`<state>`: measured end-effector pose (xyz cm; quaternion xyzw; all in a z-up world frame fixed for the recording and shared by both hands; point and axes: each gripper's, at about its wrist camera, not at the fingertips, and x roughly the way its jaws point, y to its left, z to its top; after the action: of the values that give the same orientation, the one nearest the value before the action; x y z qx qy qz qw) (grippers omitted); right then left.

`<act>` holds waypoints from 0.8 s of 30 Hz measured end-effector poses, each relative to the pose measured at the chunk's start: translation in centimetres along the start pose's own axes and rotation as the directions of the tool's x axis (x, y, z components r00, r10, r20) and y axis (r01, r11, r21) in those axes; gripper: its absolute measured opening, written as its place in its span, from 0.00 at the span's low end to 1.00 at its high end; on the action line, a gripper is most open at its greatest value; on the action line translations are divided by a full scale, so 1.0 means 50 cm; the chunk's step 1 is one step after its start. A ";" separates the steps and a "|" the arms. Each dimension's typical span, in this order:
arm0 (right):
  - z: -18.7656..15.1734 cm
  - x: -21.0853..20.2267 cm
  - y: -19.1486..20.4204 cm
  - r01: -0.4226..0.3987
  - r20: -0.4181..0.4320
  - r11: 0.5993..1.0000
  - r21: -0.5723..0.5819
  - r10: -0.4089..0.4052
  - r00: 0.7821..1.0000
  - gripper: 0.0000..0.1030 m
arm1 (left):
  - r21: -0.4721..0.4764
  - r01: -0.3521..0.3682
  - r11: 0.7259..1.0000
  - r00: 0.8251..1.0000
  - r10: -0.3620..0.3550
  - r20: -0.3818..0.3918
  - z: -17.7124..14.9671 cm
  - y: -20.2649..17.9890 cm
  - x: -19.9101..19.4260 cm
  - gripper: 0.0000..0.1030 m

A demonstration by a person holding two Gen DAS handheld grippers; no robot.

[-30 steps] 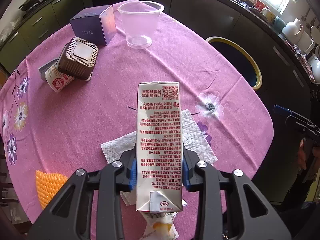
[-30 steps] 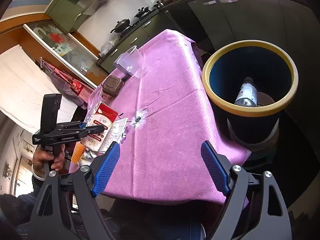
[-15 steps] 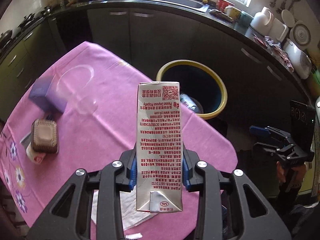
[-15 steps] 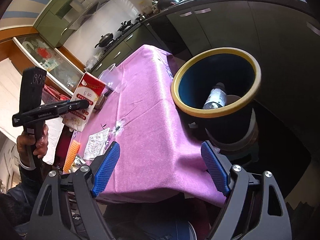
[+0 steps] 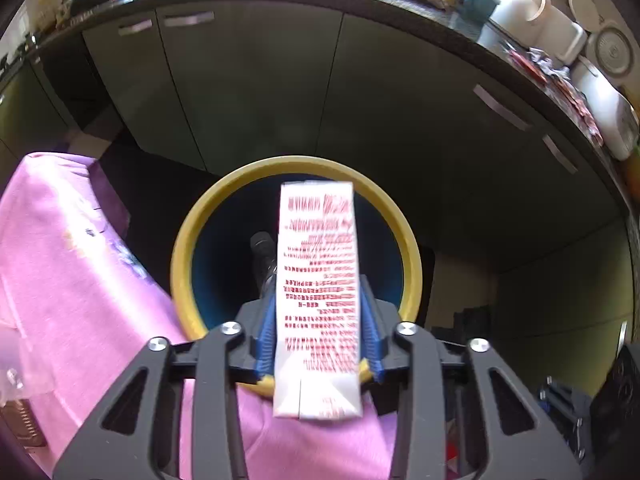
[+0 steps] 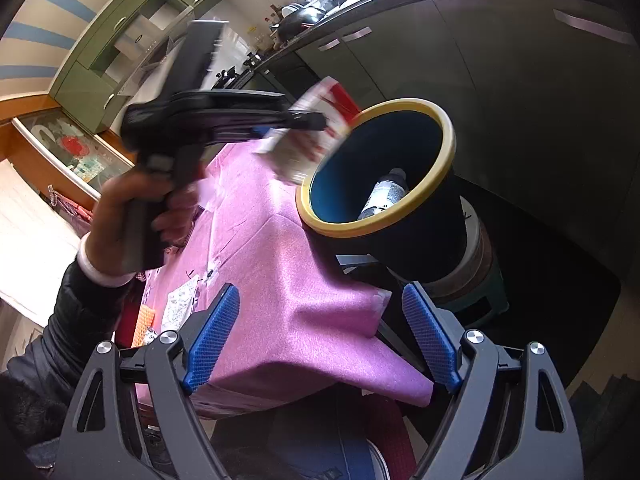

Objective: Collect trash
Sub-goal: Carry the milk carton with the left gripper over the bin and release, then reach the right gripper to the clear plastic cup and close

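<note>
A: Where's the milk carton (image 5: pixel 318 300) vs the trash bin (image 5: pixel 296 166)?

B: Between the left gripper (image 5: pixel 318 332) pads, long axis pointing away from the fingers, straight at the bin mouth below. Jaws are opening; carton's blurred, with a gap on the right pad, so prob. slipping free.

A: Anything in the bin?

B: 1 plastic bottle (image 6: pixel 382 196).

A: Right gripper (image 6: pixel 320 340)?

B: Fingers spread wide, nothing between, over the pink tablecloth (image 6: pixel 280 280) corner. Left is the nearer.
</note>
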<state>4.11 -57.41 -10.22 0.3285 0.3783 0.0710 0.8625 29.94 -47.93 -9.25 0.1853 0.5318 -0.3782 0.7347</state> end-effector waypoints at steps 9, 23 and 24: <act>-0.008 0.006 0.016 -0.011 -0.011 1.000 -0.009 0.010 1.000 0.81 | 0.006 0.006 1.000 0.991 -0.007 0.133 -0.023 0.025 -0.125 0.70; -0.004 0.119 0.193 -0.075 -0.133 0.975 -0.210 0.048 0.990 0.81 | -0.194 -0.057 0.979 0.832 0.154 0.533 -0.393 0.266 -0.570 0.86; -0.005 0.131 0.207 -0.077 -0.137 0.971 -0.226 0.047 0.989 0.81 | -0.217 -0.070 0.974 0.816 0.181 0.549 -0.418 0.283 -0.585 0.87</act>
<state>9.86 -46.85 -7.91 0.2325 0.4126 0.1628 0.8656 22.86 -14.23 8.22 0.0302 0.3101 -0.3149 0.8965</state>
